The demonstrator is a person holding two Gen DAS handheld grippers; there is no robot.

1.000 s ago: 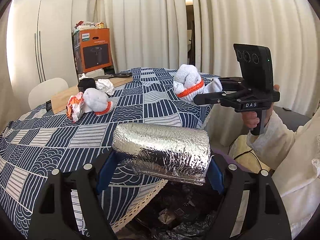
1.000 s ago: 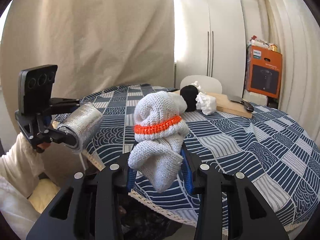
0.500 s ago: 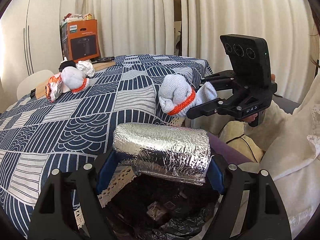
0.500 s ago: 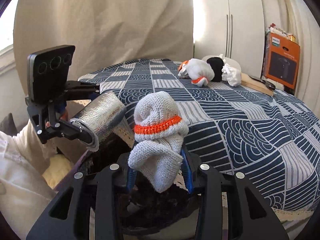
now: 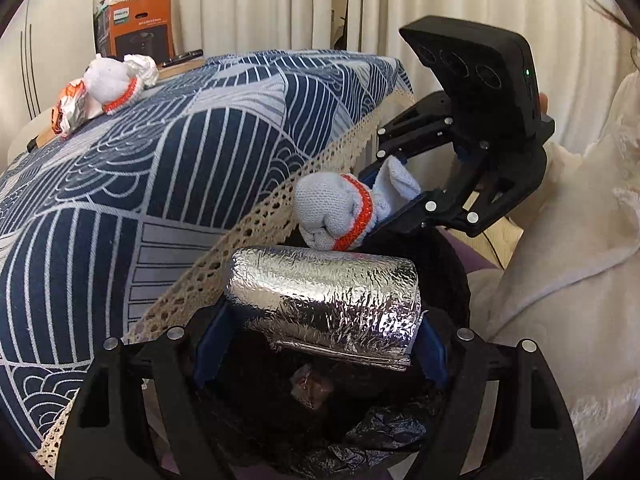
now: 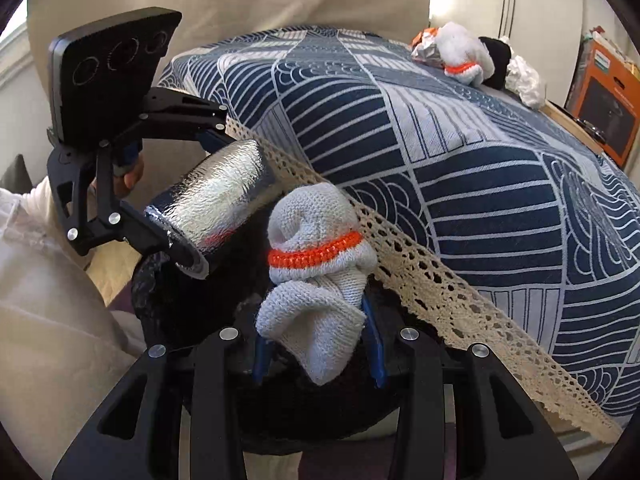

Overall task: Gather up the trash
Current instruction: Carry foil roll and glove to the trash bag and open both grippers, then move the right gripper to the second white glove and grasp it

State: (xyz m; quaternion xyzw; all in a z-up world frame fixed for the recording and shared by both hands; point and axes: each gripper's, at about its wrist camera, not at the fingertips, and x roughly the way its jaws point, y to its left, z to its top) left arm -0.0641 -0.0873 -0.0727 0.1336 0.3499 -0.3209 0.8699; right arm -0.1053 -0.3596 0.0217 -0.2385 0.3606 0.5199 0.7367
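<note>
The left gripper point(image 5: 320, 332) has its jaws clamped on a foil roll point(image 5: 324, 296), held crosswise between them above a black trash bag point(image 5: 384, 424). The right gripper's point(image 6: 318, 354) jaws pinch a rolled sock point(image 6: 316, 256) over the same bag, beside the tabletop point(image 6: 460, 152) edge.

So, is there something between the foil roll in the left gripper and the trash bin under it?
Nothing visible blocks it. The foil roll hangs in the left gripper directly over the open black-lined trash bin. The glove in the right gripper sits beside it, not below.
</note>
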